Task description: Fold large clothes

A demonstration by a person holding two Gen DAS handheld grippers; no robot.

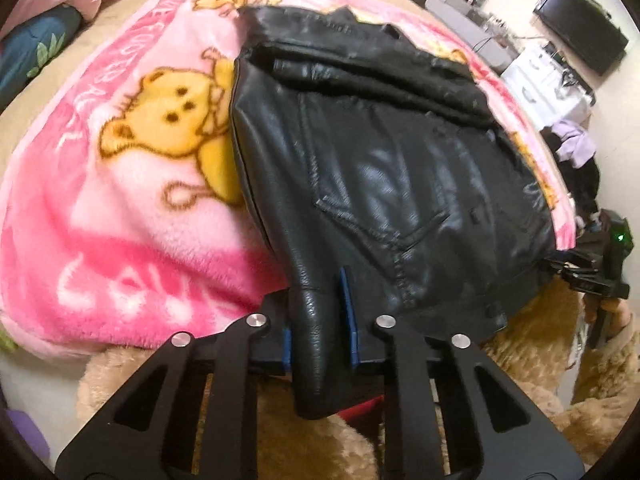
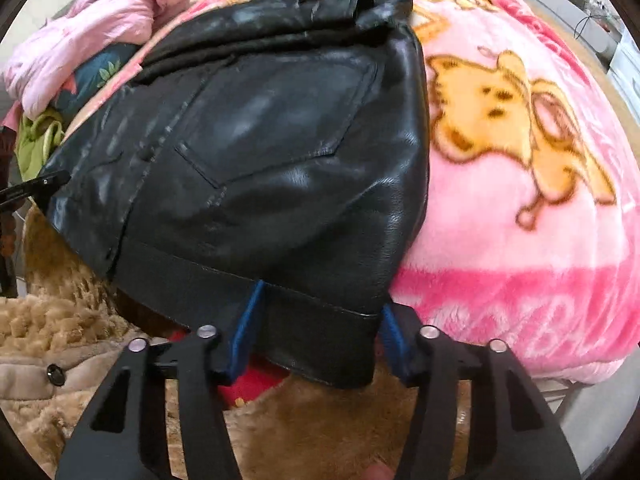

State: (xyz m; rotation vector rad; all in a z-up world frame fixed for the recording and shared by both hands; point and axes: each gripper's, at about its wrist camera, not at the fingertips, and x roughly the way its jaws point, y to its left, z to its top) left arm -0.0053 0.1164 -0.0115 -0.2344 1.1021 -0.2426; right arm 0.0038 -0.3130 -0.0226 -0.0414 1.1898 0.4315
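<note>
A bed (image 1: 24, 128) carries a pink fleece blanket (image 1: 120, 240) printed with yellow bears, spread up to the near edge. Toward the bed's far left corner lie a crumpled pink quilt (image 2: 100, 20) and a dark leaf-patterned pillow (image 1: 36, 44). Beyond the far right corner, the left wrist view shows white drawers (image 1: 536, 80) and a dark screen (image 1: 580, 40) against a pale wall.

The black leather jacket (image 1: 380, 152) lies flat on the blanket, its hem hanging over the bed's near edge. A tan fuzzy garment (image 2: 60, 320) sits below that edge, under both grippers.

The left gripper (image 1: 318, 328) has its jaws narrow, pinching a hem corner of the jacket. The right gripper (image 2: 316, 332) stands at the other hem corner, its jaws half-wide with the hem between them; whether the pads press on it I cannot tell.
</note>
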